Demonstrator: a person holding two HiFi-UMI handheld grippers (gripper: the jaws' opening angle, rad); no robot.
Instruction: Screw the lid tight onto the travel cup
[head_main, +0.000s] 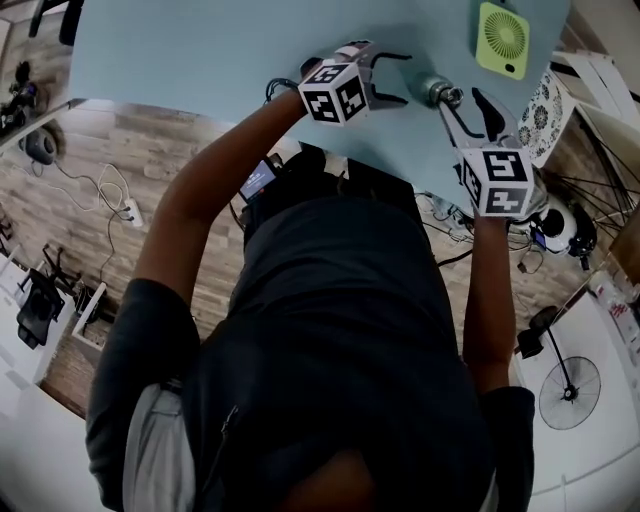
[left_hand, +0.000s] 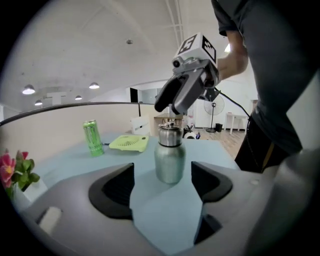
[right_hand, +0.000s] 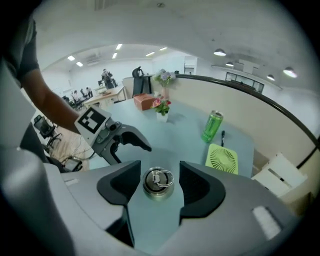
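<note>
A steel travel cup (head_main: 437, 92) stands upright on the light blue table (head_main: 200, 50), its lid with a wire ring (right_hand: 158, 180) on top. My right gripper (head_main: 462, 100) hangs open over the lid; in the right gripper view its jaws flank the lid with a thin gap on each side. In the left gripper view the cup (left_hand: 170, 155) stands just beyond the jaws, and the right gripper (left_hand: 167, 107) hovers a little above its lid. The left gripper (head_main: 400, 78) is open beside the cup and holds nothing.
A green drink can (right_hand: 212, 126) and a flat green fan (right_hand: 221, 159) lie farther back on the table, with a pen (right_hand: 223, 137) between them. A vase of flowers (right_hand: 161, 107) and a red box (right_hand: 142, 101) stand beyond. The table's near edge is close under both hands.
</note>
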